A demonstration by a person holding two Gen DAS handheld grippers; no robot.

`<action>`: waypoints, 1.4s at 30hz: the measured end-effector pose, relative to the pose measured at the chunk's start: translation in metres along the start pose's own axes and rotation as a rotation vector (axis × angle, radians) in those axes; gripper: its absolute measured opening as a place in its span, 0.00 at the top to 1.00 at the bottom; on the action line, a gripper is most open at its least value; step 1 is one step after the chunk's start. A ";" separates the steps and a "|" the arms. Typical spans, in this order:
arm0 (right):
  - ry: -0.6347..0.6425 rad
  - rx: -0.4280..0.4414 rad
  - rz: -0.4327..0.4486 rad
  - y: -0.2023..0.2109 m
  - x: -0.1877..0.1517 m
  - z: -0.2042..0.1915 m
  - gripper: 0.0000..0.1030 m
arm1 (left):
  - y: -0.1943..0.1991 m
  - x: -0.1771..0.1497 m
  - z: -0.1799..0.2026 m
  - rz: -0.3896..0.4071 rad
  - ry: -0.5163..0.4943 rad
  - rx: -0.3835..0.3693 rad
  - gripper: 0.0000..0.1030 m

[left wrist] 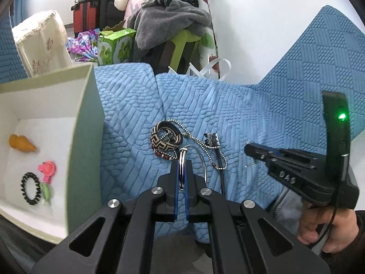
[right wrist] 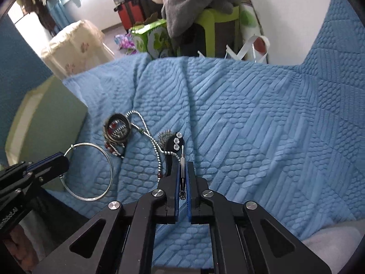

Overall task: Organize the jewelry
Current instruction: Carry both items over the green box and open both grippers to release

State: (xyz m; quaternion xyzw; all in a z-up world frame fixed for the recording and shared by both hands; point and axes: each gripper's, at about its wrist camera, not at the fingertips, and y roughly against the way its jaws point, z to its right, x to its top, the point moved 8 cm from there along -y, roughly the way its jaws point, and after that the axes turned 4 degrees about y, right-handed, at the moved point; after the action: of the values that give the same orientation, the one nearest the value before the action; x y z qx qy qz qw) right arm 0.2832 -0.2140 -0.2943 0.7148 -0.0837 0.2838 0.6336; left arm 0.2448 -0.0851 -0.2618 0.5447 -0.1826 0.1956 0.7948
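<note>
1. The left tool (left wrist: 182, 171) is clamped on a thin silver bangle (right wrist: 91, 171), gripping the wire rim edge-on between its blue pads. The hoop hangs out past the fingertips, above the blue bedspread (left wrist: 251, 114).
2. The right tool (right wrist: 182, 171) is closed narrow on a small slim metal piece (right wrist: 181, 159), pin-like, with a tiny sparkly end showing between the pads. What it is exactly I cannot tell.
3. The remaining jewelry lies in a tangle on the bedspread, just far of both tools: a woven patterned bangle (left wrist: 166, 137), a ball chain (left wrist: 205, 143), a red bead string (left wrist: 163, 154) and a black hair clip with small flowers (right wrist: 173, 146).
4. The open box (left wrist: 86, 118) stands at the left, touching the bedspread. Inside it lie a black bead bracelet (left wrist: 30, 188), a pink piece (left wrist: 46, 167) and an orange piece (left wrist: 21, 143).
5. Handling, as I judge it: the silver bangle is light, stiff and slippery, so it may swing or slide in the pads; a grip near its small clasp would hold better.
6. The slim piece is very light and easily dropped; keep it pinched along its length.
7. The chain is limp and looped through the woven bangle, so lifting one is likely to drag the other.
</note>
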 end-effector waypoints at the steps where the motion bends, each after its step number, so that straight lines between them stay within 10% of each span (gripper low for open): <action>1: -0.005 0.002 0.011 0.008 0.003 -0.002 0.98 | 0.006 0.003 0.000 0.004 -0.001 -0.003 0.97; 21: 0.057 0.111 0.256 0.155 0.112 -0.116 0.98 | 0.143 0.077 -0.037 0.189 -0.014 0.015 0.97; 42: 0.174 0.198 0.091 0.020 0.074 -0.240 0.97 | 0.110 0.036 -0.168 0.142 0.076 0.154 0.96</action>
State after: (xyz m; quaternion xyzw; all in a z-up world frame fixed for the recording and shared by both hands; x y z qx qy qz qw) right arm 0.2629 0.0293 -0.2309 0.7421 -0.0325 0.3801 0.5511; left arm 0.2324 0.1125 -0.2137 0.5819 -0.1750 0.2853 0.7412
